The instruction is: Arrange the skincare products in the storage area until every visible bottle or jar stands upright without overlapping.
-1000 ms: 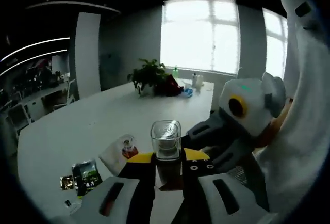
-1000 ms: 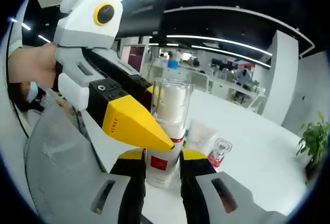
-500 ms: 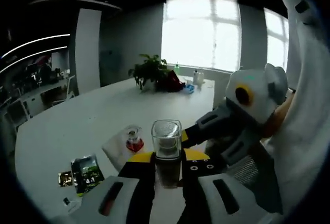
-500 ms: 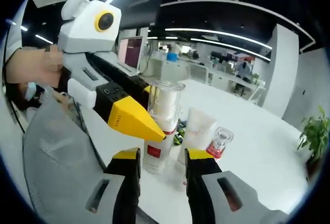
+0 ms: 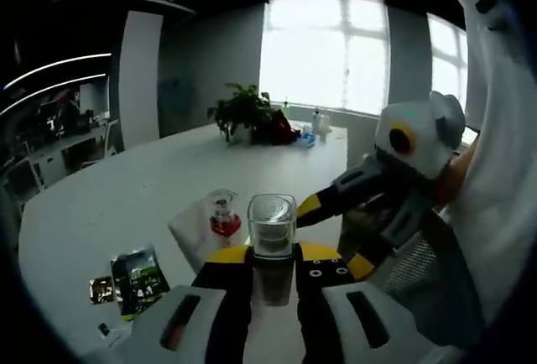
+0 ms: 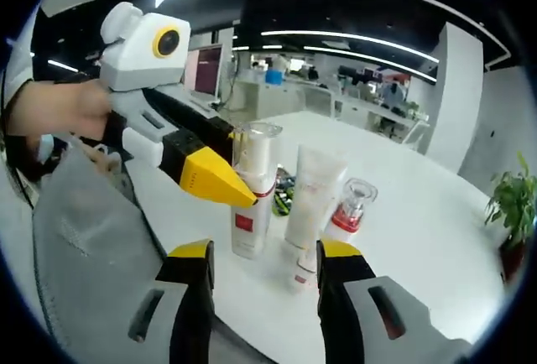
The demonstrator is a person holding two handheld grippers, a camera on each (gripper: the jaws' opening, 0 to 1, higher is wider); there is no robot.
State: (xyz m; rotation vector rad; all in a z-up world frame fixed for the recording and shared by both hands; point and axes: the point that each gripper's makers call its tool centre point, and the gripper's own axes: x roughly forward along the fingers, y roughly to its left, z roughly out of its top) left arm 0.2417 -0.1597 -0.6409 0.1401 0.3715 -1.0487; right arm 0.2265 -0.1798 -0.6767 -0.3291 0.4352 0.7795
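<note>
Clear-capped white bottle point(image 6: 250, 192) upright, white tube point(image 6: 307, 206), red-based jar point(image 6: 350, 207)

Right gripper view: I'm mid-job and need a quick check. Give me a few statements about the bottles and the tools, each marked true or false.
1. The left tool is shut on the clear-capped pump bottle. True.
2. The right tool is clamped on that same bottle. False: its jaws stand open, apart from the bottle.
3. The pump bottle stands upright on the white table. True.
4. The white tube lies flat on the table. False: it stands cap-down, beside the pump bottle.
5. A small red-bottomed bottle stands to the right of the tube in this view. True.
</note>
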